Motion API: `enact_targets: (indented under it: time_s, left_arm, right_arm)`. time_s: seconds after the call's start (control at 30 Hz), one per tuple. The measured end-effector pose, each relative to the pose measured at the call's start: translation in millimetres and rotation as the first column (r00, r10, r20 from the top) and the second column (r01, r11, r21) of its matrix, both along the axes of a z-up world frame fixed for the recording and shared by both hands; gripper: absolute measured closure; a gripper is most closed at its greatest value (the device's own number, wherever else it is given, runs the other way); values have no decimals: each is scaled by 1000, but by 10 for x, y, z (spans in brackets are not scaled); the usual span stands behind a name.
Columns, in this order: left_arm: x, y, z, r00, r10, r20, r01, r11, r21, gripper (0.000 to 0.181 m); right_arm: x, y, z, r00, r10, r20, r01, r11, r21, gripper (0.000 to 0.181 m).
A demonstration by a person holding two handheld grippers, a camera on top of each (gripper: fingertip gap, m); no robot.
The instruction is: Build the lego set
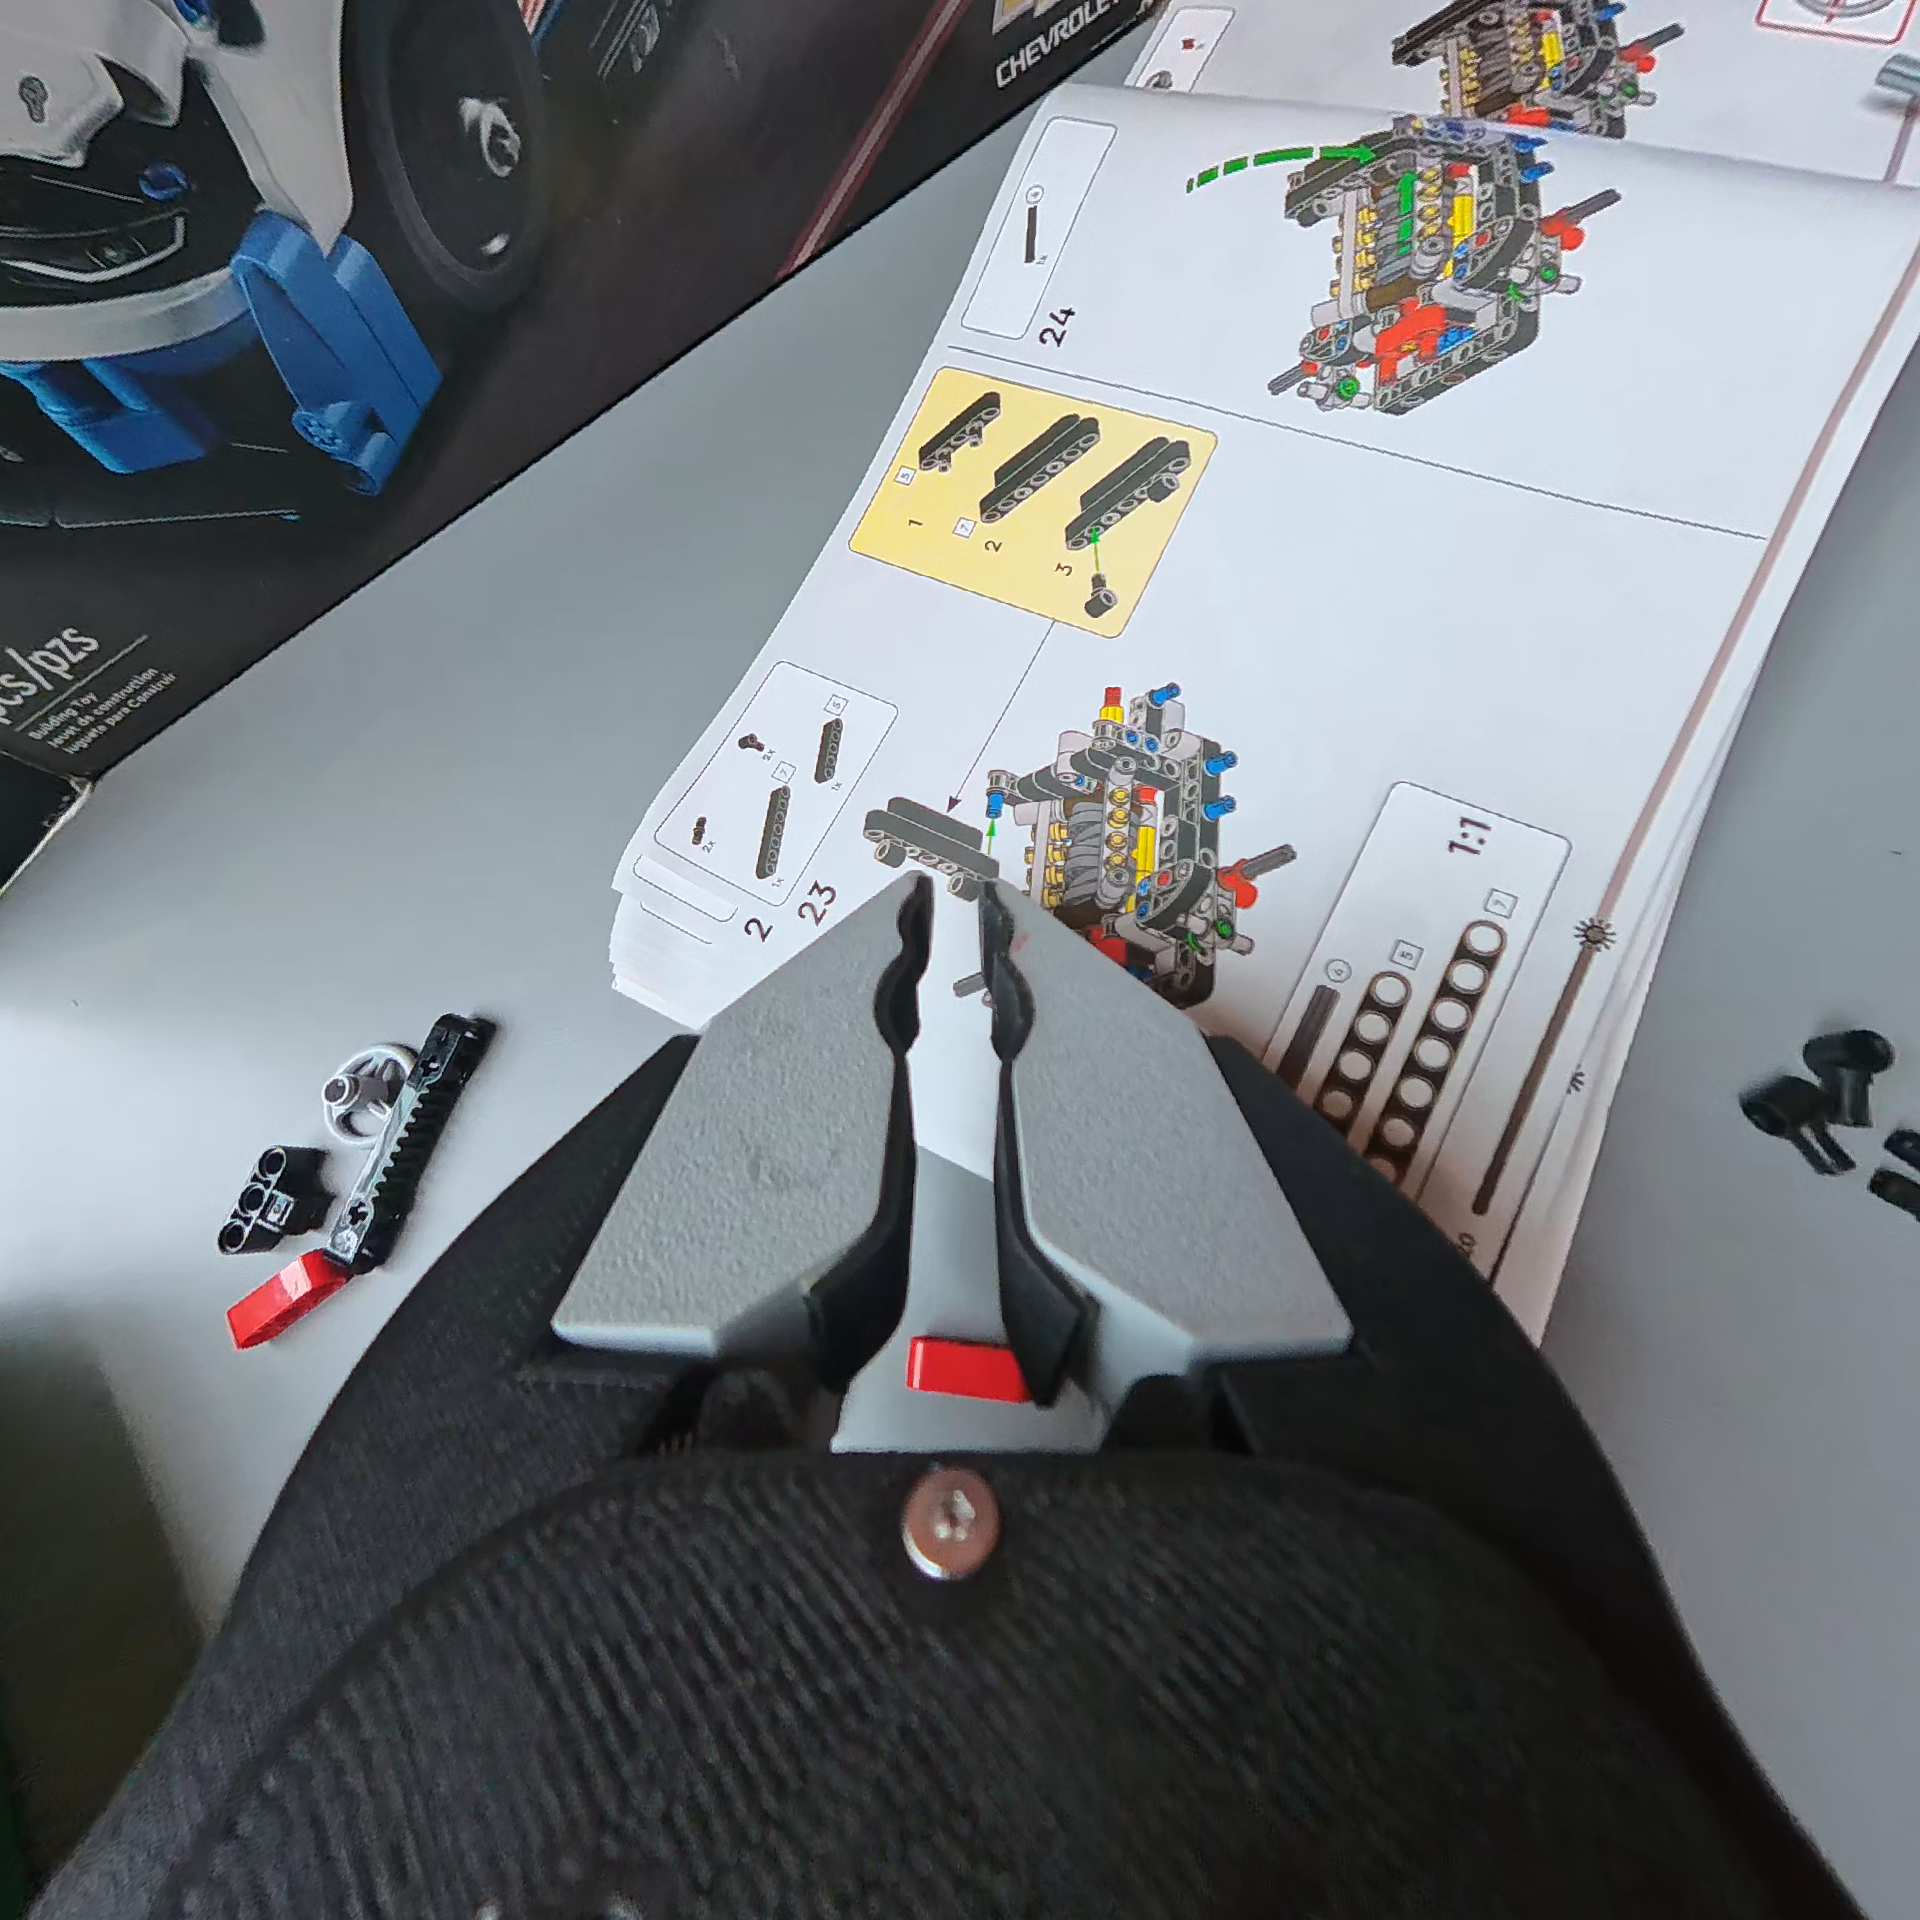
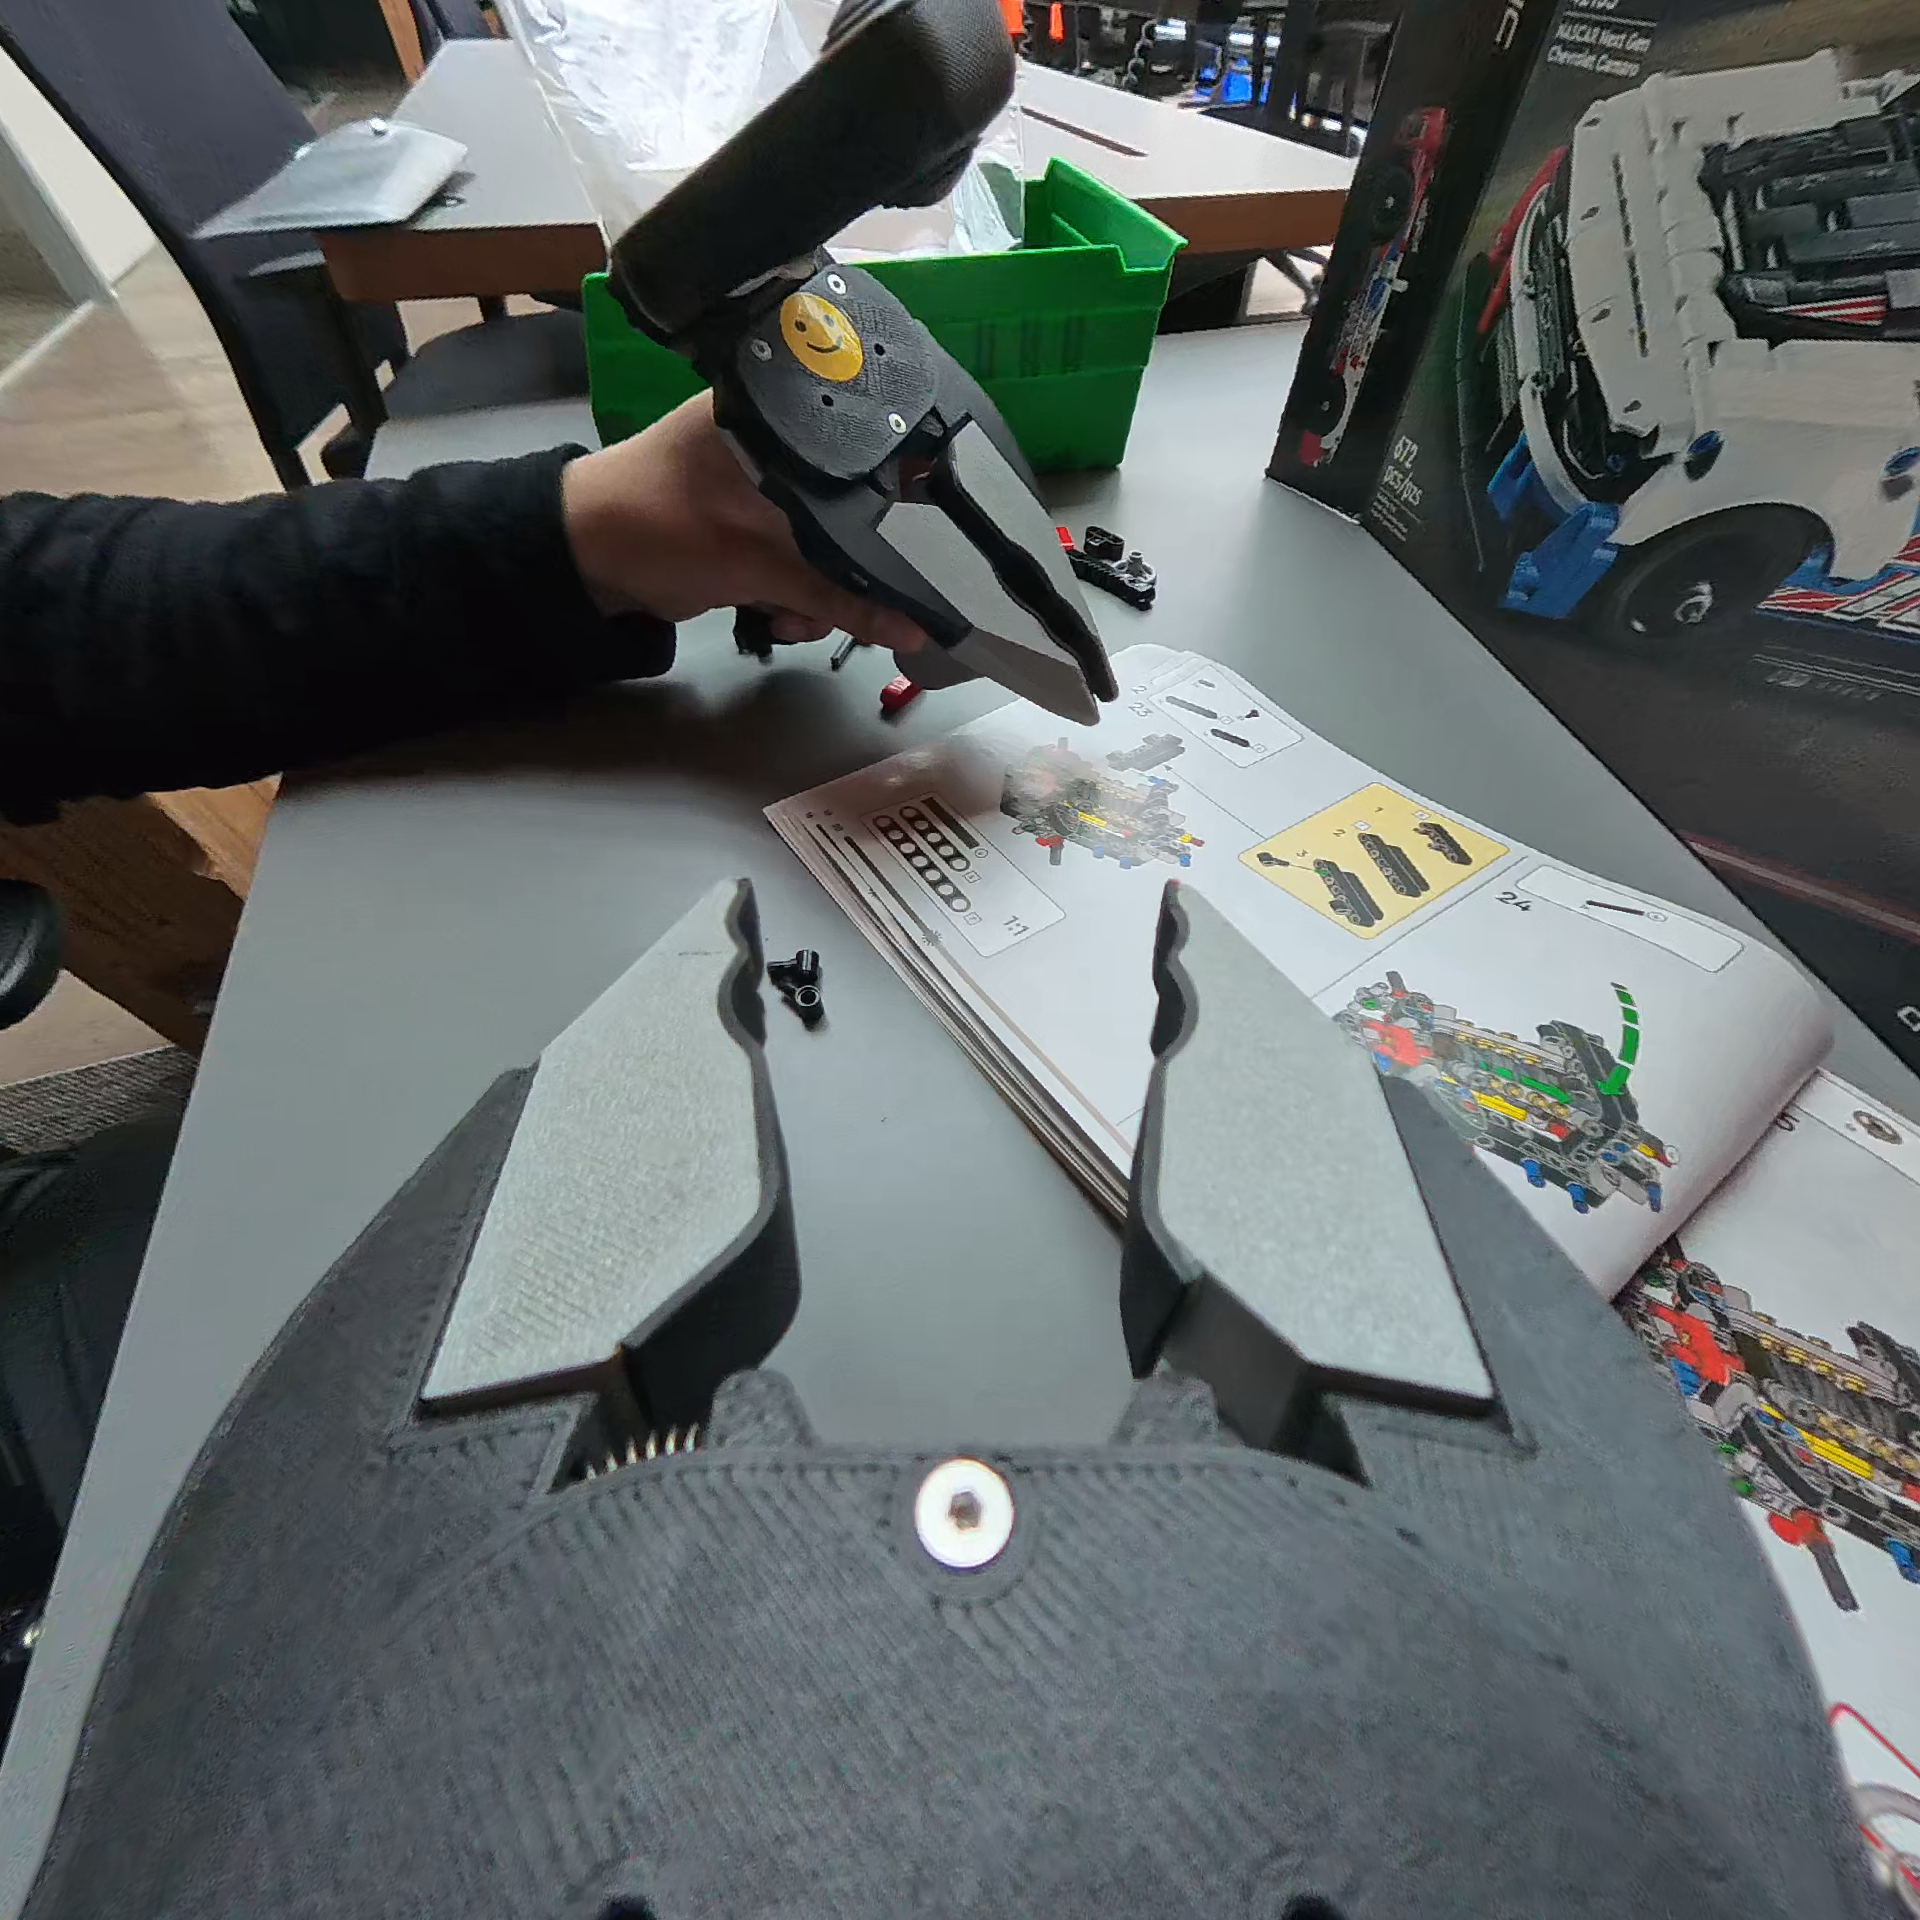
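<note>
1. Up close, the left gripper (image 1: 954, 894) has its two fingers drawn nearly together with only a thin slit between the tips, and nothing shows in that slit; it hangs over the near-left corner of the open instruction booklet (image 1: 1455, 623).
2. From the right wrist view the same left gripper (image 2: 1101, 701) points down at the booklet's (image 2: 1403, 987) far-left corner without clearly touching the paper, held by a hand (image 2: 686, 530) in a black sleeve (image 2: 260, 623).
3. Meanwhile the right gripper (image 2: 961, 894) stands wide apart and empty above the grey table (image 2: 520, 935), its left finger beside a small black connector piece (image 2: 800, 982) that lies on the table just left of the booklet.
4. Loose Lego parts lie on the table left of the left gripper: a black toothed rack piece (image 1: 416, 1132), a small grey wheel-like piece (image 1: 364, 1086) touching it, a short black block (image 1: 272, 1195) and a red piece (image 1: 286, 1299) at the near end.
5. More black pins (image 1: 1818, 1101) lie on the table to the right of the booklet in the left wrist view, blurred.
6. Beyond the booklet the set's box (image 2: 1662, 416) stands upright at the right, showing a white and blue car.
7. Farther back a green bin (image 2: 1039, 312) sits on the table behind the left gripper, with a clear plastic bag (image 2: 665, 94) rising above it.
</note>
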State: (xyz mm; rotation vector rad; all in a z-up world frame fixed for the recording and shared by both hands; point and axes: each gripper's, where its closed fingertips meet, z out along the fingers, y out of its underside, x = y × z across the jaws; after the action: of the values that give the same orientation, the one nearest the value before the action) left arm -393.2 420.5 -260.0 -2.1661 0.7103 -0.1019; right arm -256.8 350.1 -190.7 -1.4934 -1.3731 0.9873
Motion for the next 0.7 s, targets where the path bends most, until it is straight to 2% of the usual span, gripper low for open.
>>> enact_targets:
  time_s: [0.23,0.7]
  left_arm:
    - [-17,5,12,1000,6,7,-6,1000,3,175]
    - [4,1,2,1000,-3,-3,3,1000,5,175]
  right_arm:
    - [13,29,-66,998,-24,52,19,995,100,137]
    - [-8,-34,-112,997,2,75,-11,993,115,154]
